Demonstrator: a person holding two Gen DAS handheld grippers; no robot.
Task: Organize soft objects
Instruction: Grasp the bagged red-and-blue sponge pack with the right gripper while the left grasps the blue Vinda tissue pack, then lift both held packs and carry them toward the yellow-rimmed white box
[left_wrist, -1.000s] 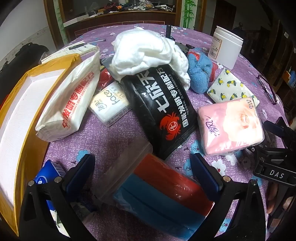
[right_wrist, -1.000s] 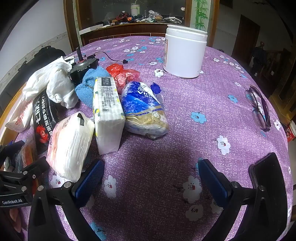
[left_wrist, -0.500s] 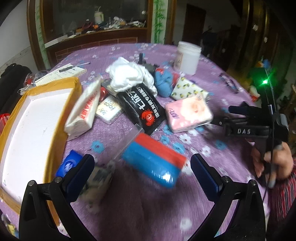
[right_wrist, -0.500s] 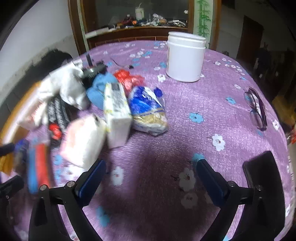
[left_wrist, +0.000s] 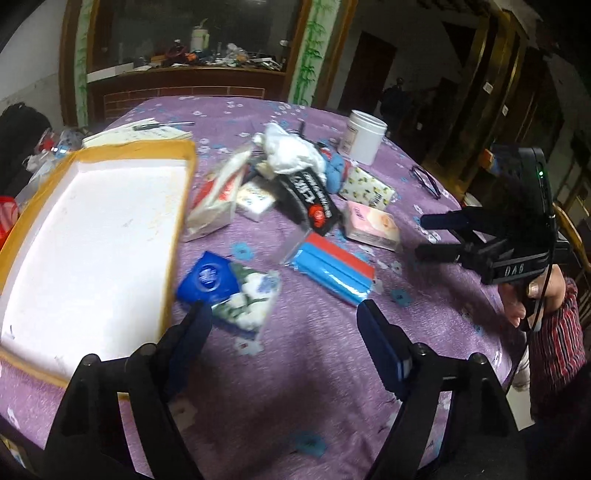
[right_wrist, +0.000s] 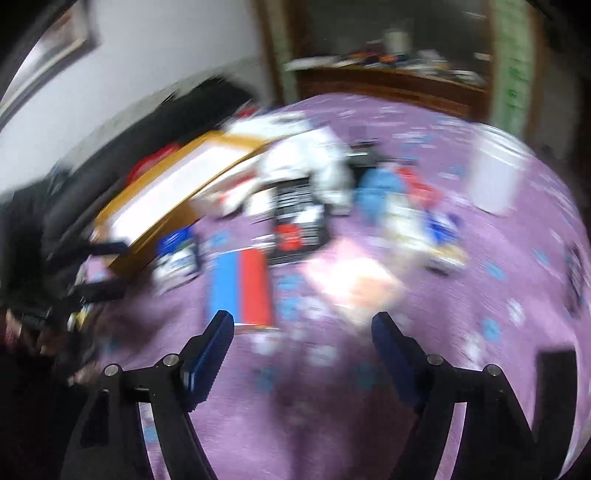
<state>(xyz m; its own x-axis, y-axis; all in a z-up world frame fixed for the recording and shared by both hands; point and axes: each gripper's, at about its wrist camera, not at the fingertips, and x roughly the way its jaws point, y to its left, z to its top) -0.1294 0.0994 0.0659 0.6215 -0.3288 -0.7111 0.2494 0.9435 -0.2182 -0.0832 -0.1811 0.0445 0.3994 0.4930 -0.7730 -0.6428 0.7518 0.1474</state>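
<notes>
Purple flower-printed cloth (left_wrist: 317, 373) covers the round table, with a dark wooden cabinet behind it. Above the cloth the left gripper (left_wrist: 284, 314) hangs with nothing between its blue pads; its jaws are wide apart and closing slightly. Just past its left finger lies a blue-and-floral plastic tissue pack (left_wrist: 232, 291), beside the shallow white tray with a yellow-brown rim (left_wrist: 177, 236). Ahead lies a red-and-blue wrapped soft packet (left_wrist: 332, 267), apart from both pads. Farther out sit a pink tissue pack (left_wrist: 373, 227), a black pouch with a red crab mark (left_wrist: 312, 201), a crumpled white cloth (left_wrist: 291, 153) and a white plastic jar (left_wrist: 364, 136).

In the heavily blurred right wrist view, the right gripper (right_wrist: 303, 330) is also empty, its jaws parted and closing, above the cloth near the red-and-blue packet (right_wrist: 240, 286). From the left view it is seen held in a hand (left_wrist: 535, 295) with a striped sleeve, at the table's right edge.
</notes>
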